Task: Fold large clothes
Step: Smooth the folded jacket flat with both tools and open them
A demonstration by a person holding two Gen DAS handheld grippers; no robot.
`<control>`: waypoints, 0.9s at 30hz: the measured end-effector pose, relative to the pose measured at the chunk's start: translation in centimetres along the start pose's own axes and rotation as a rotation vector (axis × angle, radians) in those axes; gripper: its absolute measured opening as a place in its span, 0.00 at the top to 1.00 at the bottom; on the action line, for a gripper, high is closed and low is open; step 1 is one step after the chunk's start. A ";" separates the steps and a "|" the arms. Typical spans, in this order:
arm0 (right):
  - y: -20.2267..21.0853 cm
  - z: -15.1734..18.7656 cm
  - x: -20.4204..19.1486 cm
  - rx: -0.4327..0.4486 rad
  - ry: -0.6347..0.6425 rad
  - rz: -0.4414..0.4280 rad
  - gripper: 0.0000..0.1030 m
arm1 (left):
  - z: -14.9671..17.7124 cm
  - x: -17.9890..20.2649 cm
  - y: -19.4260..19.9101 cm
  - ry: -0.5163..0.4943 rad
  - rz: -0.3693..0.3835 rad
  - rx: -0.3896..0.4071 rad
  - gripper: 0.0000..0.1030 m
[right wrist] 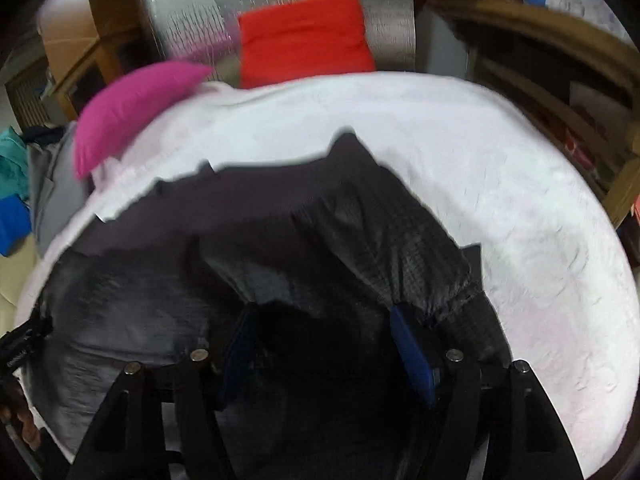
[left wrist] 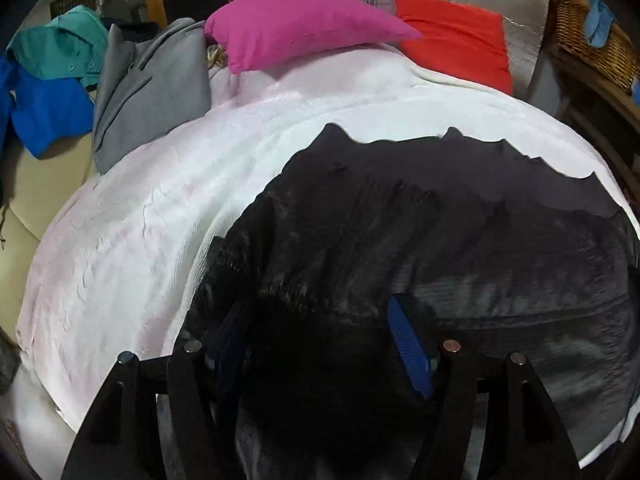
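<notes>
Black, thin and faintly ribbed, the large dark fabric garment (left wrist: 440,220) lies spread over the white textured bedspread (left wrist: 140,248), filling the lower right of the left wrist view and the lower centre and left of the right wrist view (right wrist: 280,220). Its far edge runs in a wavy line across the middle of both frames, and the near part bunches up toward the two tools.

The left gripper (left wrist: 320,344) has its blue-padded fingers standing wide apart, with dark cloth heaped between them; it is spread, and I cannot say the cloth is pinched. The right gripper (right wrist: 332,344) looks much the same, fingers parted with a gathered fold of the garment rising between and just beyond them, though the blur and the darkness there make its hold hard to judge.

It looks like an early fold: the near hem being taken up so it can be carried over toward the far edge. The next move would call for both tools to close firmly on the near edge and lift together, keeping the cloth level so it does not drag the bedspread.

Further out, a magenta cushion (left wrist: 304,28) and a red cushion (left wrist: 456,36) sit at the top of the frame, with a grey garment (left wrist: 148,88), a teal shirt (left wrist: 60,48) and a blue garment (left wrist: 44,112) piled at upper left.
</notes>
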State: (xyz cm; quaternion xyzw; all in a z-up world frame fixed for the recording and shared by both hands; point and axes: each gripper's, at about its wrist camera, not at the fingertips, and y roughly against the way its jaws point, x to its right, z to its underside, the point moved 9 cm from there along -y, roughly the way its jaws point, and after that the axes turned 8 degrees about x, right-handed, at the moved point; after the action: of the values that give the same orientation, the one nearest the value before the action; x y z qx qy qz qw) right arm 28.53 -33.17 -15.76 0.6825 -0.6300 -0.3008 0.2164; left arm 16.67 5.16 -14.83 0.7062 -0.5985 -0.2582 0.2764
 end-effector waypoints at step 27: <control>11.1 1.3 -7.0 0.109 -0.011 -0.116 0.00 | 1.5 1.3 8.4 0.022 0.090 0.050 0.22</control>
State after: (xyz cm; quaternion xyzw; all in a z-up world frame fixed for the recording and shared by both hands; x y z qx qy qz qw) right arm 19.34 -27.33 -8.26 0.7269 -0.6061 -0.2820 0.1577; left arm 9.92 2.64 -10.02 0.6882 -0.6328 -0.2224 0.2766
